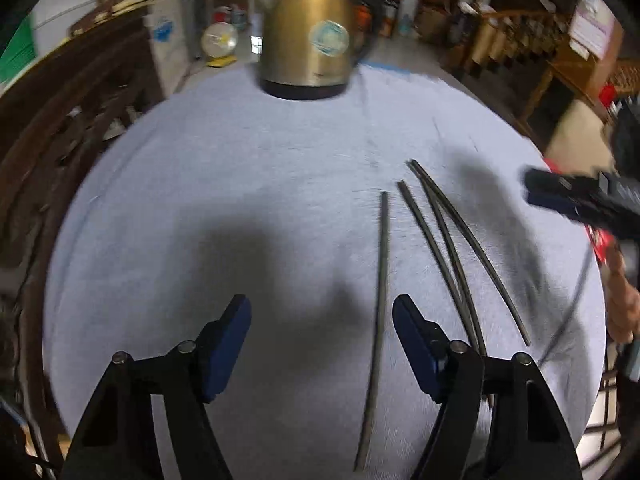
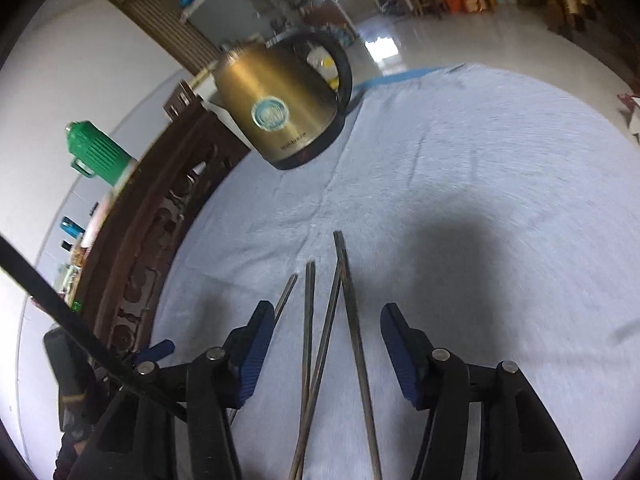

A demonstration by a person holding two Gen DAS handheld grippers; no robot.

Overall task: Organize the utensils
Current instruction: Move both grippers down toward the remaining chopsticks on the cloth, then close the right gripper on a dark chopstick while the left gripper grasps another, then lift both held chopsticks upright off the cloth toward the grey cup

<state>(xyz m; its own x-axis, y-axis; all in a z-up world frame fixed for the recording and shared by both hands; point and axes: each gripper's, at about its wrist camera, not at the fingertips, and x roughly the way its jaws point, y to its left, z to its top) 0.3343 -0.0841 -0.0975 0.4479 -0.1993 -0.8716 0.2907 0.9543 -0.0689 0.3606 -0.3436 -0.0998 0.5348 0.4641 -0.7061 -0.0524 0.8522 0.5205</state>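
Observation:
Several thin dark chopsticks lie on the light blue-grey tablecloth. In the left wrist view one chopstick (image 1: 379, 280) lies apart, just inside my right finger, and the others (image 1: 448, 248) fan out to the right. My left gripper (image 1: 322, 320) is open and empty above the cloth. The right gripper (image 1: 560, 192) shows at the right edge there. In the right wrist view my right gripper (image 2: 326, 344) is open, with chopsticks (image 2: 352, 320) lying on the cloth between its fingers; one chopstick (image 2: 286, 294) runs under the left finger.
A brass-coloured electric kettle (image 1: 308, 28) stands at the far edge of the table (image 1: 200, 160); it also shows in the right wrist view (image 2: 280, 100). A dark carved wooden chair (image 2: 152, 248) borders the table's left side. A green thermos (image 2: 100, 152) stands beyond it.

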